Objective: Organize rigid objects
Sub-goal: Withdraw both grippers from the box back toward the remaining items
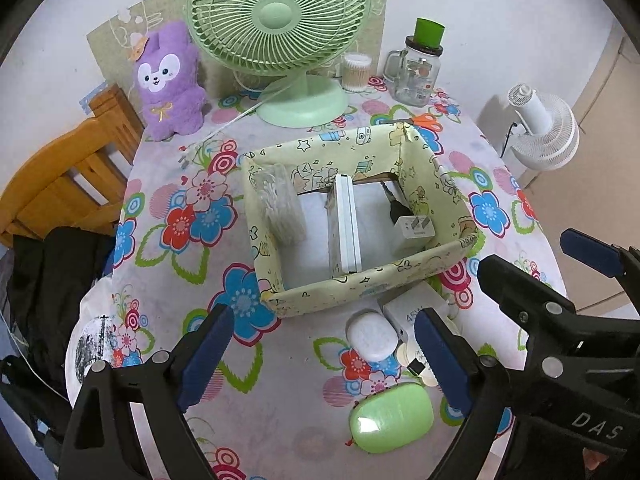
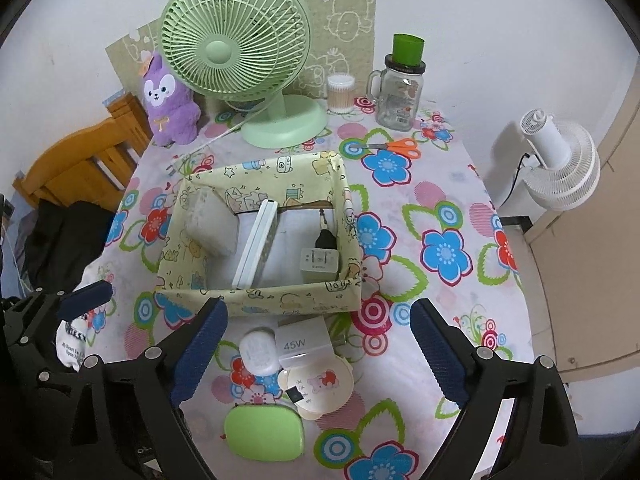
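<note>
A yellow patterned box stands mid-table. Inside it are a clear swab pack, an upright flat white case and a white plug with a black cable. In front of the box lie a white rounded case, a white 45W charger, a round cream compact and a green oval case. My left gripper hovers open above these items, nothing between its pads. My right gripper hangs open above the charger, also holding nothing, just right of the left one.
At the table's back stand a green desk fan, a purple plush, a swab tub and a glass mug jar. Orange scissors lie right of the box. A wooden chair with dark clothing stands left, a white fan right.
</note>
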### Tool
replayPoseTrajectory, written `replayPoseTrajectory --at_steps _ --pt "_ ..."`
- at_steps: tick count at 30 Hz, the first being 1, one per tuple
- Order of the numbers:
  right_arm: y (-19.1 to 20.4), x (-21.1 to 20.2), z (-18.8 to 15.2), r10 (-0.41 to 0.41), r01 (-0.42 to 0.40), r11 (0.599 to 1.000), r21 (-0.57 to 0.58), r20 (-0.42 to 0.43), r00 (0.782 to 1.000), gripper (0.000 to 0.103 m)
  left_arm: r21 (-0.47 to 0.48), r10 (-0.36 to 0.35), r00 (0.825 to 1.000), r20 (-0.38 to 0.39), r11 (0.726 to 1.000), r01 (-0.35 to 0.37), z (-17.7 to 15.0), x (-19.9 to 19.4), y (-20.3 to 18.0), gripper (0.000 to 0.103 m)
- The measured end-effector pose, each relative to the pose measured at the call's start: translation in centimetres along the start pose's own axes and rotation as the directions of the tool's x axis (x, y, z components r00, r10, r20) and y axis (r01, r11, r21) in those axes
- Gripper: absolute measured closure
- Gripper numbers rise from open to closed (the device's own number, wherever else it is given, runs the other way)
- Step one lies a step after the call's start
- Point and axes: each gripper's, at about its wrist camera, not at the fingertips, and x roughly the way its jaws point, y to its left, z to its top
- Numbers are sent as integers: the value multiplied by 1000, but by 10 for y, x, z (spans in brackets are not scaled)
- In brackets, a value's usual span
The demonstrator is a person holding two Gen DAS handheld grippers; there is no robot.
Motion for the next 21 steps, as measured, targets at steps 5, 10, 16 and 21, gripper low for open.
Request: replayPoseTrajectory --at_steps 5,10,16,21 --pt "0 -3 -5 -9 9 1000 5 1 1000 6 3 -3 1000 -1 1000 3 -4 -1 3 9" --pt "-1 -4 -12 -12 12 1000 6 3 1000 6 -2 -13 1000 -12 1000 13 -11 1 6 8" --pt "-3 0 -21 -6 6 1000 9 -6 1000 6 -4 -25 999 -30 1000 25 -20 7 7 8" --pt "-3 4 -29 -1 1 1000 -17 13 1000 6 -12 -47 998 -51 999 46 -27 17 8 8"
